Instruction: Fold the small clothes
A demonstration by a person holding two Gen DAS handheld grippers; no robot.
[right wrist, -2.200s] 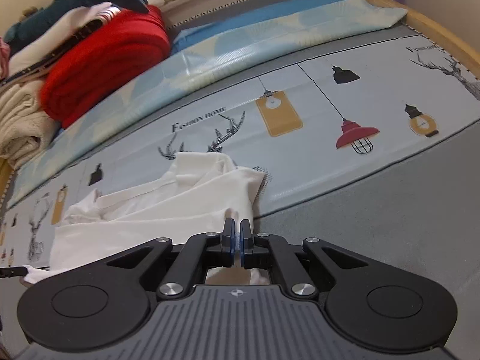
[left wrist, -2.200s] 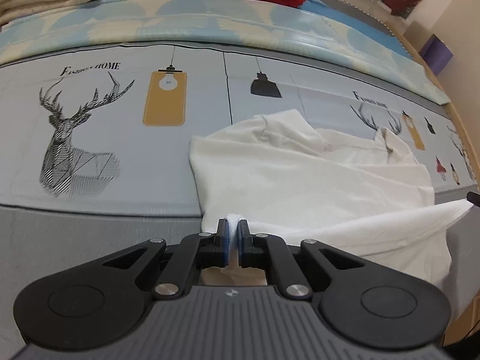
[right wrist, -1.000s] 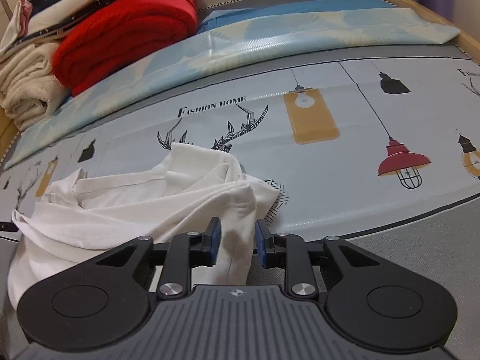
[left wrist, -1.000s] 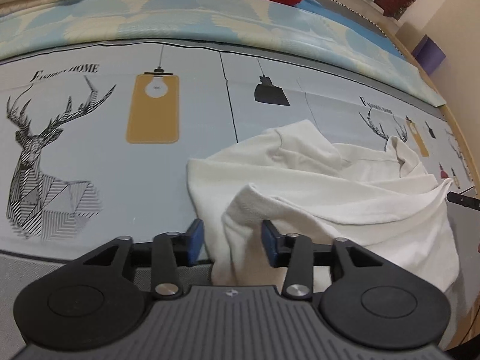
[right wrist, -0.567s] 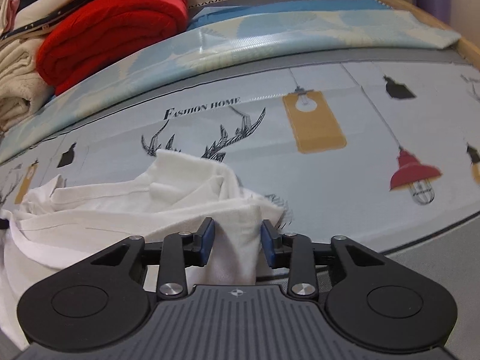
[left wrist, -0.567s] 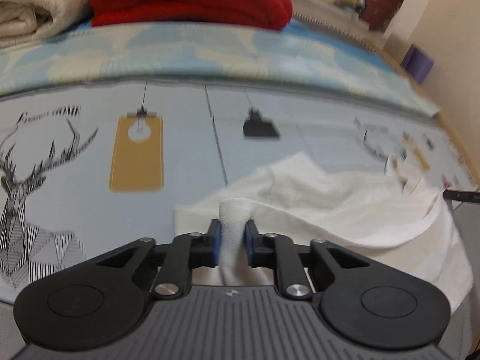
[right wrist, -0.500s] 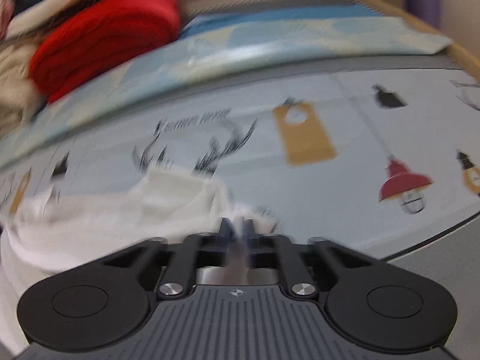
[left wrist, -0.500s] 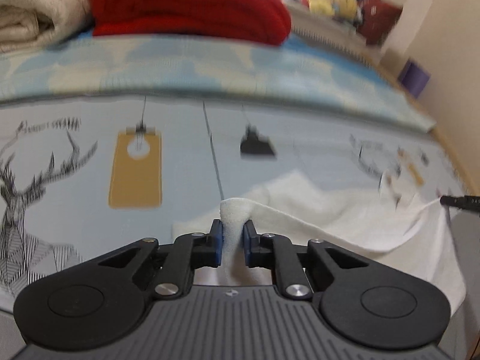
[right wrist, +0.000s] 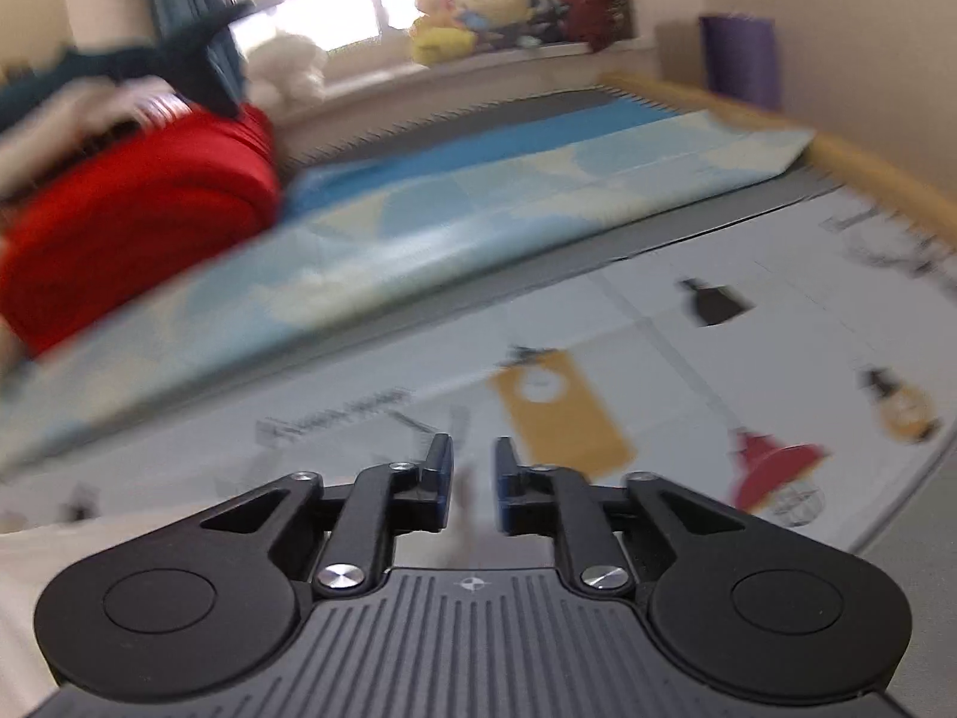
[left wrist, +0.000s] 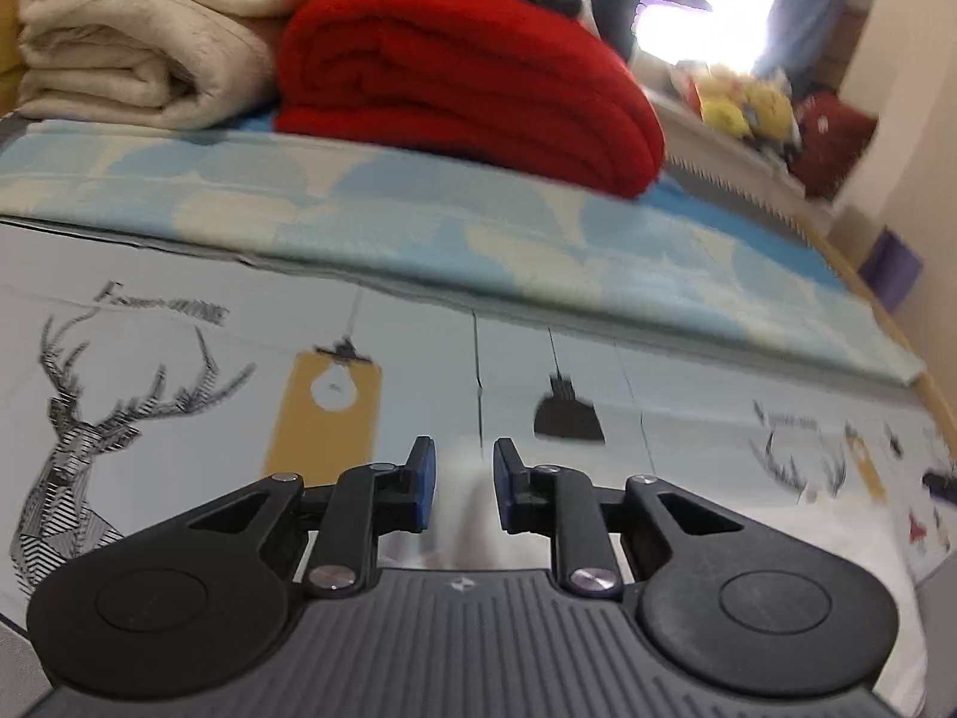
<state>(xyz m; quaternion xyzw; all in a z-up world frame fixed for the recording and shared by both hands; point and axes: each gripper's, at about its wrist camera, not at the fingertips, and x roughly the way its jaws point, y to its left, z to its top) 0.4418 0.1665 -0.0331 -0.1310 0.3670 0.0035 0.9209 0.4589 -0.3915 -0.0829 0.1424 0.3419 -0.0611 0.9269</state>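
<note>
The white garment (left wrist: 837, 544) lies on the printed mat (left wrist: 179, 407), low at the right in the left wrist view. Most of it is hidden behind the gripper body. My left gripper (left wrist: 465, 461) is over its left end with the jaws opening. A blurred pale strip of cloth shows in the gap and the blue pads (left wrist: 423, 481) stand clear of it. In the right wrist view the white garment (right wrist: 66, 544) shows low at the left. My right gripper (right wrist: 474, 455) is also opening; its gap is blurred and no cloth is pinched there.
A folded red blanket (left wrist: 466, 78) and a cream blanket (left wrist: 137, 42) are stacked at the back on a light blue mat (left wrist: 418, 227). Plush toys (right wrist: 472, 6) sit on the window sill. A wooden edge (right wrist: 867, 161) borders the far right, with a purple object (right wrist: 741, 60) behind it.
Both grippers pinched folds of the white garment half a second ago. Their jaws have since parted, and both views have tilted up toward the blankets, so the garment sank low in frame.
</note>
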